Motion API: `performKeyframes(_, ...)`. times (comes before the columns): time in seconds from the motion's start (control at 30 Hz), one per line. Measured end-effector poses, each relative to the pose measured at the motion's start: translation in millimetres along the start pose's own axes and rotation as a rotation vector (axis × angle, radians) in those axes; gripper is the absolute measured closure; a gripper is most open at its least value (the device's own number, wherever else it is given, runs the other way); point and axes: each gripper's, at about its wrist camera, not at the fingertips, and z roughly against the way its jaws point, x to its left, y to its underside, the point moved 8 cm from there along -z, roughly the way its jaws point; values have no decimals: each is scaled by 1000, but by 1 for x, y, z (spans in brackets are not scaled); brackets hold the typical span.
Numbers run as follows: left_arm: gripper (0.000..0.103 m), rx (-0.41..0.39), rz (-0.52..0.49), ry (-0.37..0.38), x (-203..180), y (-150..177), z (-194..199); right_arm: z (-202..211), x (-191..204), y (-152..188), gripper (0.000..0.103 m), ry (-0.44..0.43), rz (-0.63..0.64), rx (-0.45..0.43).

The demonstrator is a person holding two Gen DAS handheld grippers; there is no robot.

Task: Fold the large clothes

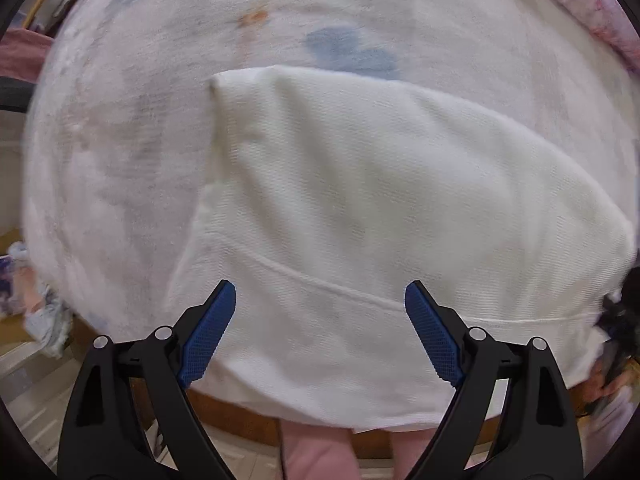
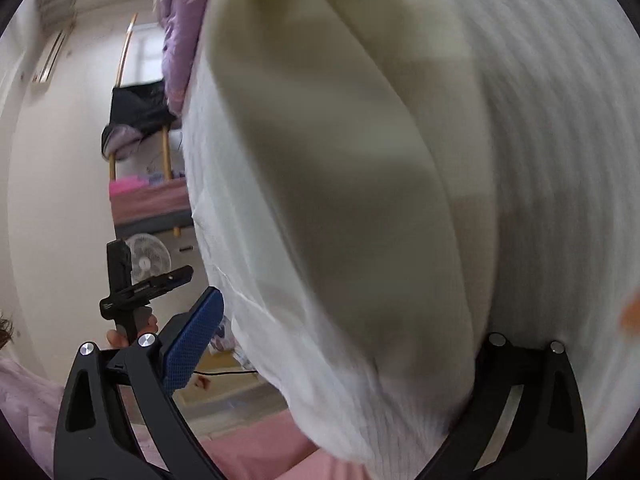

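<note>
On the bed [image 1: 120,128], the white garment [image 1: 360,200] lies partly folded under the left gripper [image 1: 320,300], whose jaws gape empty. The right gripper [image 2: 336,320] is swamped in cloth; its grip can't be told. Lower squarely, pinch the hem, keep edges aligned.

My left tongs [image 1: 320,300] point straight down with their jaws wide apart. My right tongs [image 2: 340,320] tilt down a little. One blue pad [image 2: 192,344] shows; the other is hidden.

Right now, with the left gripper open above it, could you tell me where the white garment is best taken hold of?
Probably the white garment at its near hem, from straight above. That edge overhangs the bed edge, so the open left gripper could pinch it.
</note>
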Motion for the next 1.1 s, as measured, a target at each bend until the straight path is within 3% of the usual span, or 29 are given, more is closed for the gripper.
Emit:
performKeyframes(0.1,16,-53,-35,161,-26,-3,7,-1,1,0,9,6,-126,-107)
performKeyframes(0.13,16,-61,-46,183,-32,-4,8,-3,5,-1,10,-42,-181,-137)
performKeyframes(0.2,16,-74,-59,213,-47,-8,11,-7,23,-1,15,-88,-159,-154)
performKeyframes(0.27,16,-92,-70,235,-58,-14,14,-11,46,1,17,-17,-33,-166)
performKeyframes(0.37,16,-118,-68,287,-71,-24,13,-20,39,1,22,32,-115,-170)
performKeyframes(0.43,16,-97,-62,350,-81,-27,11,-25,23,-4,43,113,-200,-156)
performKeyframes(0.47,16,-76,-55,353,-83,-29,8,-28,15,-6,45,145,-245,-144)
performKeyframes(0.53,18,-46,-36,243,-79,-35,-2,-30,14,-6,48,160,-276,-141)
performKeyframes(0.6,29,-47,-32,178,-83,-42,-2,-30,18,-4,54,200,-279,-141)
performKeyframes(0.63,42,-46,-25,179,-86,-45,-1,-29,21,-1,59,214,-287,-146)
performKeyframes(0.67,45,-43,-19,179,-90,-47,0,-28,24,2,61,225,-289,-153)
performKeyframes(0.77,45,-31,-29,167,-104,-56,2,-21,32,13,68,261,-276,-187)
performKeyframes(0.87,45,-56,-63,207,-125,-66,9,-17,41,23,72,289,-258,-211)
performKeyframes(1.0,45,-52,-108,141,-146,-82,0,-9,39,24,74,331,-229,-226)
performKeyframes(1.03,48,-42,-106,129,-150,-88,-9,-11,38,29,74,337,-231,-227)
performKeyframes(1.1,75,12,-84,132,-154,-90,-31,-13,35,30,74,326,-254,-233)
